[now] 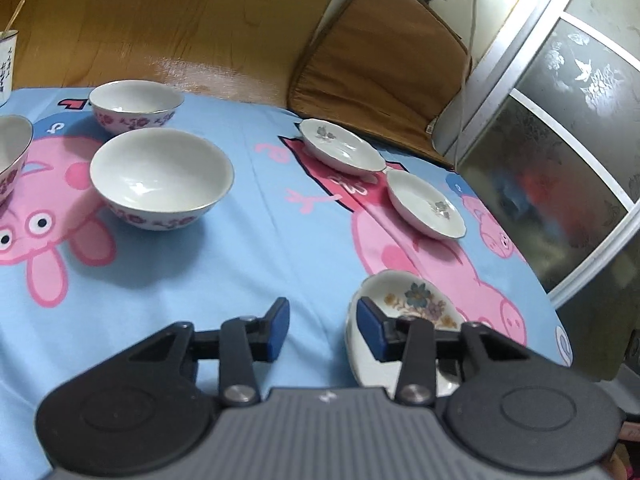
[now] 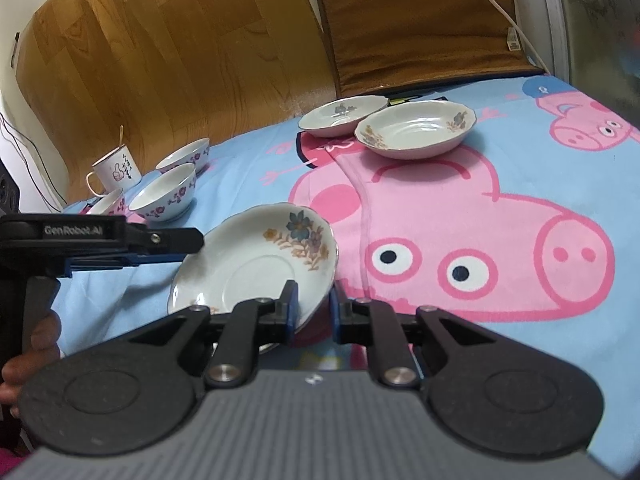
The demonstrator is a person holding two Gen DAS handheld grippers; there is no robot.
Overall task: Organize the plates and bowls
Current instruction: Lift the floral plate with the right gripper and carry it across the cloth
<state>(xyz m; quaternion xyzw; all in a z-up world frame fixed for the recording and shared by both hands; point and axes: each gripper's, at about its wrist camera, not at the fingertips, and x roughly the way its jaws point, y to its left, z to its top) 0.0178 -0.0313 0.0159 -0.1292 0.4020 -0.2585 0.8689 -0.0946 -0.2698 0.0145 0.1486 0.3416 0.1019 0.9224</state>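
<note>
A white plate with a blue and brown flower pattern (image 2: pixel 260 264) is tilted up off the blue cartoon-pig cloth. My right gripper (image 2: pixel 314 310) has its two blue pads on either side of the plate's near rim, a gap still showing. My left gripper (image 1: pixel 323 326) is open; its right pad (image 1: pixel 370 332) sits over the same plate (image 1: pixel 416 304). In the right wrist view the left gripper (image 2: pixel 176 246) reaches the plate's left rim. Two more small plates (image 2: pixel 416 130) (image 2: pixel 342 114) lie at the far side. Three flowered bowls (image 1: pixel 160 178) (image 1: pixel 134 104) (image 1: pixel 8 152) stand left.
An enamel mug with a stick in it (image 2: pixel 114 172) stands behind the bowls. A brown cushioned chair (image 1: pixel 384 64) sits beyond the table's far edge. A glass-panel door (image 1: pixel 560 140) is at the right. The table edge (image 1: pixel 548 296) curves close to the tilted plate.
</note>
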